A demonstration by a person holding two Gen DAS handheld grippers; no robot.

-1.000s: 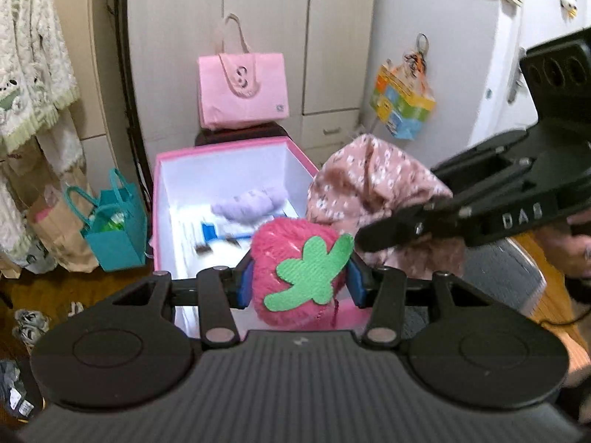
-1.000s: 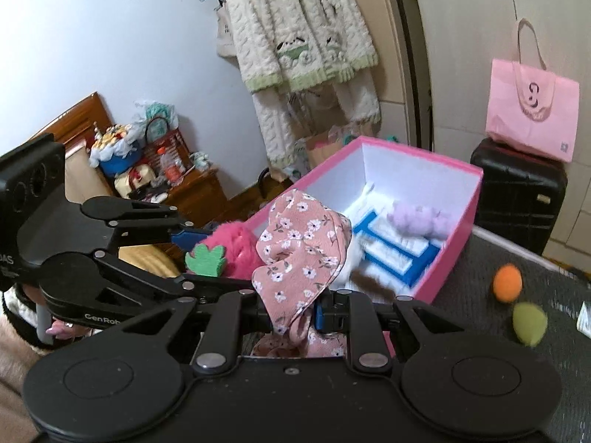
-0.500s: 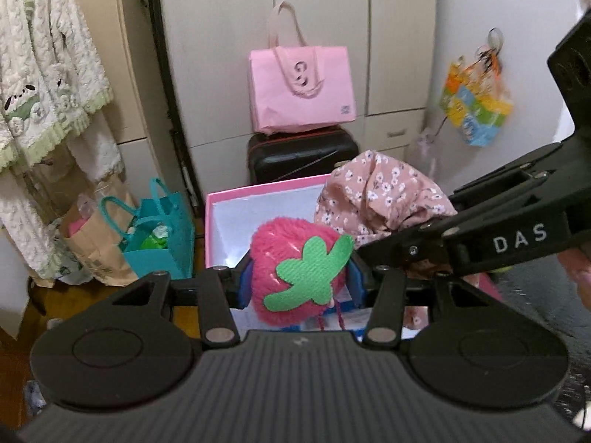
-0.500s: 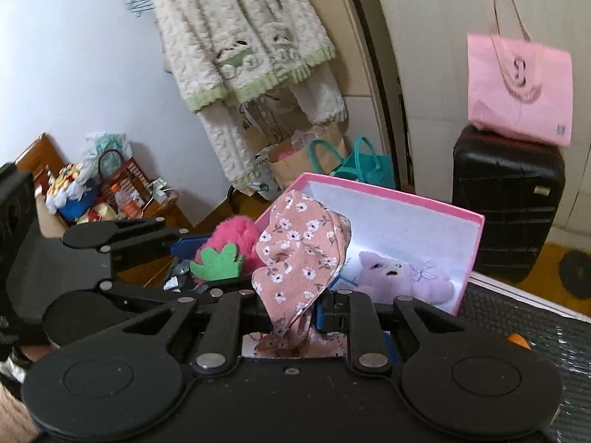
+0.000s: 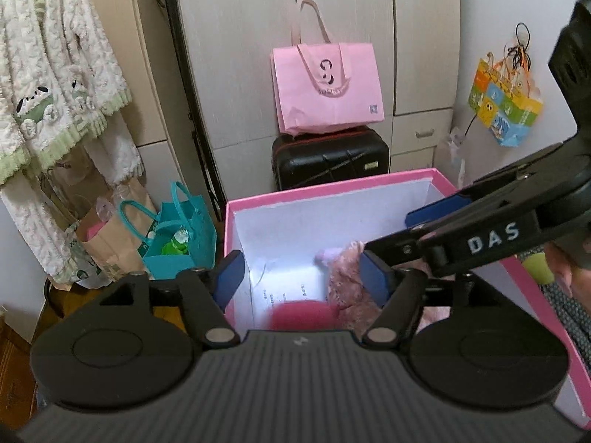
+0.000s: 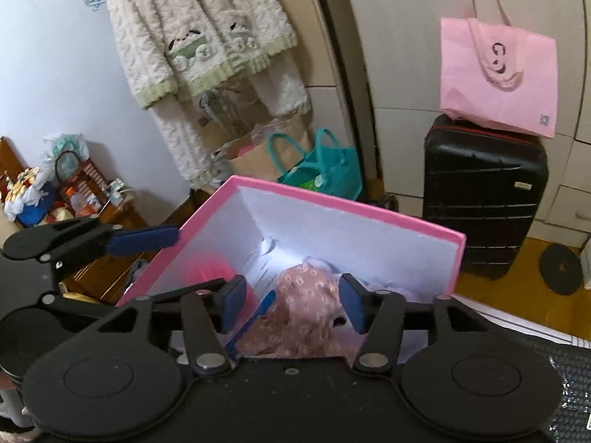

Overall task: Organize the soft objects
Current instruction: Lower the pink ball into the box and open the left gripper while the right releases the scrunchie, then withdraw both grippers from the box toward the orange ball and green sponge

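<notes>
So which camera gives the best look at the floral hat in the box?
The right wrist view: the floral hat lies centred between the open right gripper inside the pink box. In the left wrist view the right gripper partly covers the hat.

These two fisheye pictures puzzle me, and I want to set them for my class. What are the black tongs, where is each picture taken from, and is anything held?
A person holds a pair of tongs in each hand, with a camera on each looking along the fingers. In the left view, the left tongs stand open and empty above the pink box; the right tongs reach in from the side. The right view shows the right tongs open too. In the box are a blurred pink strawberry plush and a floral hat. Nothing is held.
</notes>
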